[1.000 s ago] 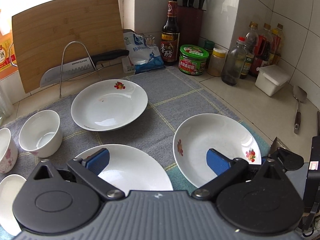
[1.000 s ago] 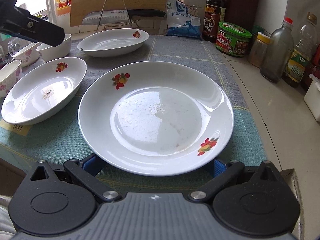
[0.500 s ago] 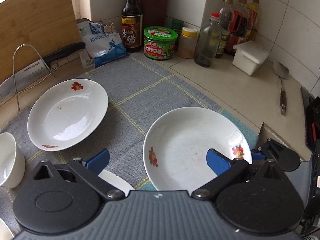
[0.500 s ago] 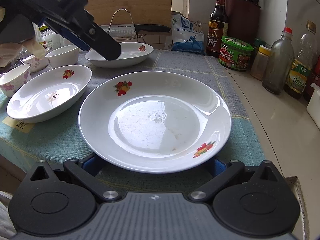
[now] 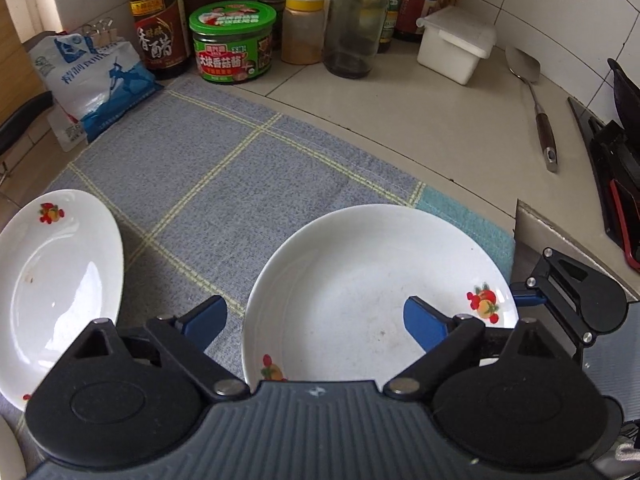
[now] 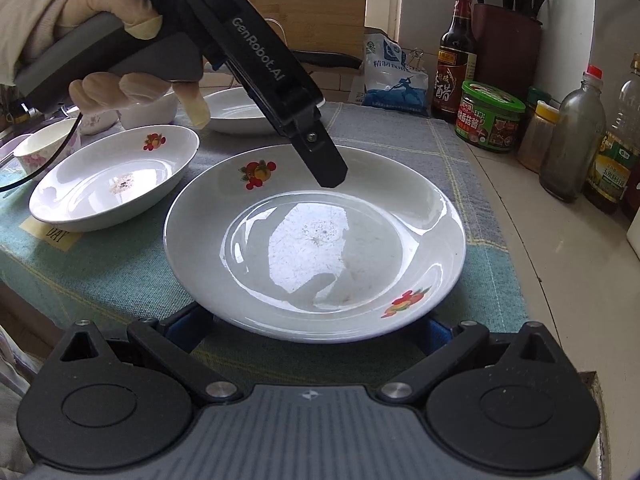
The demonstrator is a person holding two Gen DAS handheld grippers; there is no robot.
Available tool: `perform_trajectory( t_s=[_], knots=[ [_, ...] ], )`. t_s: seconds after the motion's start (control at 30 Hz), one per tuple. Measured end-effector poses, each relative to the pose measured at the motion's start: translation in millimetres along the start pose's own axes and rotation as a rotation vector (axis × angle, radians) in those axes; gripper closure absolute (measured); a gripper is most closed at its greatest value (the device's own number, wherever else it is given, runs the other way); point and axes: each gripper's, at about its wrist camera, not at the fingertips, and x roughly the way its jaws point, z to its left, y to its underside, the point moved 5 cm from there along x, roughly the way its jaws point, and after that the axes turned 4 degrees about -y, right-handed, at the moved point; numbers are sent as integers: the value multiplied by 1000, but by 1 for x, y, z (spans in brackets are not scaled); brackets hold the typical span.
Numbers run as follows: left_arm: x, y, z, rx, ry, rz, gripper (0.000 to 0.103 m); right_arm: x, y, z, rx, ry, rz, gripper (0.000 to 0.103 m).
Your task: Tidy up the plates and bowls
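Note:
A white fruit-print plate (image 5: 372, 296) lies on the grey checked cloth (image 5: 224, 168) and also shows in the right wrist view (image 6: 316, 240). My left gripper (image 5: 316, 320) is open, with one blue finger over the plate's inside and the other beyond its left rim. My right gripper (image 6: 312, 330) is open at the plate's near edge, with its blue fingers low at either side under the rim. A second plate (image 6: 116, 176) lies to the left and a third (image 6: 236, 110) behind. Small bowls (image 6: 44, 148) stand at the far left.
Along the back wall stand a vinegar bottle (image 5: 158, 20), a green jar (image 5: 234, 42), a glass bottle (image 5: 354, 20), a white box (image 5: 456, 42) and a salt bag (image 5: 96, 80). A metal spatula (image 5: 536, 96) lies on the counter at the right.
My left gripper has swung right and come down over the right-hand plate, now straddling its left rim. My right gripper has stayed at the plate's near edge.

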Motion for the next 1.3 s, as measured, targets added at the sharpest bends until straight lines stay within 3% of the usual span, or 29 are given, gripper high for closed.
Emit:
perform_trajectory(
  t_s=[0.3, 0.6, 0.97, 1.3],
  knots=[
    [30, -5, 3, 57, 79, 141, 31, 2, -2, -4, -10, -10, 0, 0],
    [35, -9, 4, 62, 119, 167, 32, 3, -4, -5, -17, -21, 16, 0],
    [32, -9, 6, 54, 120, 142, 32, 3, -8, -5, -20, -15, 37, 0],
    [27, -32, 22, 28, 110, 87, 32, 9, -28, -21, -49, -22, 28, 0]
  ],
)
